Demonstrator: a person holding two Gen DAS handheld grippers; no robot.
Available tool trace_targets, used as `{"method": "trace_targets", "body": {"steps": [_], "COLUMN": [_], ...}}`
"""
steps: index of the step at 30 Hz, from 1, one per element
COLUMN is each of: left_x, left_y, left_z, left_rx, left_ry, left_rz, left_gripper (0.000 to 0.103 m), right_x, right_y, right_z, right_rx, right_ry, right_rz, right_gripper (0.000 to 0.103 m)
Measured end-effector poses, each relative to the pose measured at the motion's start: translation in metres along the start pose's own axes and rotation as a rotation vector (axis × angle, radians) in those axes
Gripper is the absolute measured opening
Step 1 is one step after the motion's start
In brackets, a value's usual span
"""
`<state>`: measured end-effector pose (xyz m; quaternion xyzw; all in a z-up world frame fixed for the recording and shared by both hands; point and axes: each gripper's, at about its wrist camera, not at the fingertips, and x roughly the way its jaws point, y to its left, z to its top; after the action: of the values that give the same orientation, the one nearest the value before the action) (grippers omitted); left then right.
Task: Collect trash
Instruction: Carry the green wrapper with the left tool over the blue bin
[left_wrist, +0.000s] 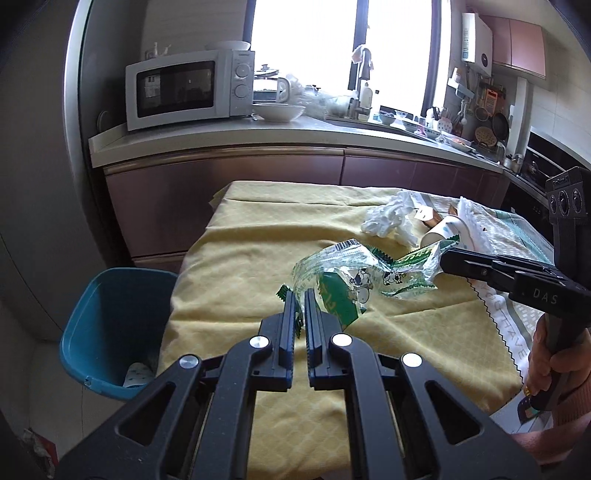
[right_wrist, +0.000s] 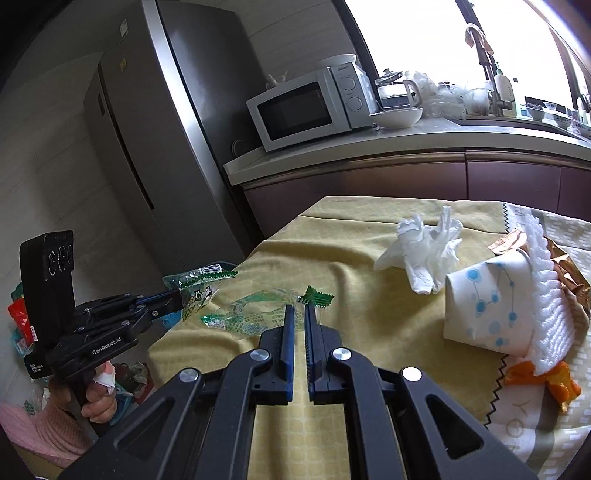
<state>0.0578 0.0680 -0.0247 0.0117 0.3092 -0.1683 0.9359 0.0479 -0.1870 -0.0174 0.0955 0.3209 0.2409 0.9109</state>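
**Two claws, one wrapper, held over the table**

Both claws have hold of the same piece of trash. The left gripper (left_wrist: 301, 299) has its jaws pressed together on one end of a clear, green-printed wrapper (left_wrist: 343, 262). The right gripper (right_wrist: 300, 312) is clamped on a jagged green edge at the other end. The film hangs crumpled between them, just above the yellow cloth (left_wrist: 258, 229) on the table, towards the table's left side. From the right wrist view the film is so thin and see-through that I cannot say whether it is one whole wrapper or is torn partway. The cow print sits on the part nearest the left claw.

A blue bin (left_wrist: 110, 314) stands on the floor beside the table's left edge, with something pale lying in the bottom of it.

More trash lies further right on the table, well apart from the wrapper. There is a crumpled white tissue (right_wrist: 424, 251). Just beside it a paper cup (right_wrist: 480, 306) with blue dots lies on its side, and a white knitted piece (right_wrist: 546, 291) is draped over the cup. Gold foil (right_wrist: 511, 240) shows behind the cup, and an orange scrap (right_wrist: 546, 380) lies in front.

A hand (left_wrist: 550, 365) grips the right handle, and another hand (right_wrist: 92, 402) grips the left. A microwave (left_wrist: 188, 88) sits on the counter behind the table.
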Motion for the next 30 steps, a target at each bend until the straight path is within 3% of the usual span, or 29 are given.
{"method": "trace_targets", "body": {"steps": [13, 30], "left_x": [-0.029, -0.034], "left_y": [0.066, 0.136], "left_z": [-0.009, -0.016], "left_rx": [-0.106, -0.212], "left_ry": [-0.034, -0.027], "left_rz": [0.122, 0.288], "left_gripper": [0.005, 0.006], "right_x": [0.044, 0.101], "right_y": [0.043, 0.093], "right_z": [0.017, 0.043], "right_rx": [-0.07, -0.173], "right_ry": [0.054, 0.113], "right_rz": [0.104, 0.189], "right_gripper": [0.004, 0.004]}}
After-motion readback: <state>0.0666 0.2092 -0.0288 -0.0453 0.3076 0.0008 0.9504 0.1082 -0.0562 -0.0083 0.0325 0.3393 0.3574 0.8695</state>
